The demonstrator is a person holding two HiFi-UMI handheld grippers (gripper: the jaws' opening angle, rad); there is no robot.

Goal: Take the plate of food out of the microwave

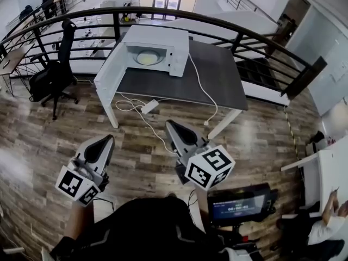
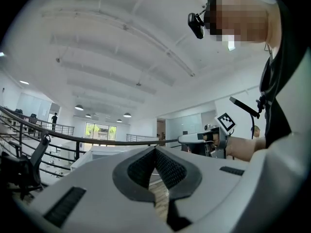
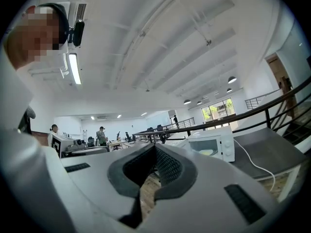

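Closest to the person, 2 grippers, the left gripper and the right gripper, are held over a wood floor. Each has its jaws pressed together on nothing. Well ahead of the fingertips stands 1 table bearing 1 microwave, with 1 plate of food inside. The right gripper view shows microwave and plate beyond its tips. The left gripper view shows the right gripper off to one side, and no plate can be made out there. Whether the microwave's door is open is hard to tell.

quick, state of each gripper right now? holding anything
Left hand-held gripper: closed, holding nothing.
Right hand-held gripper: closed, holding nothing.
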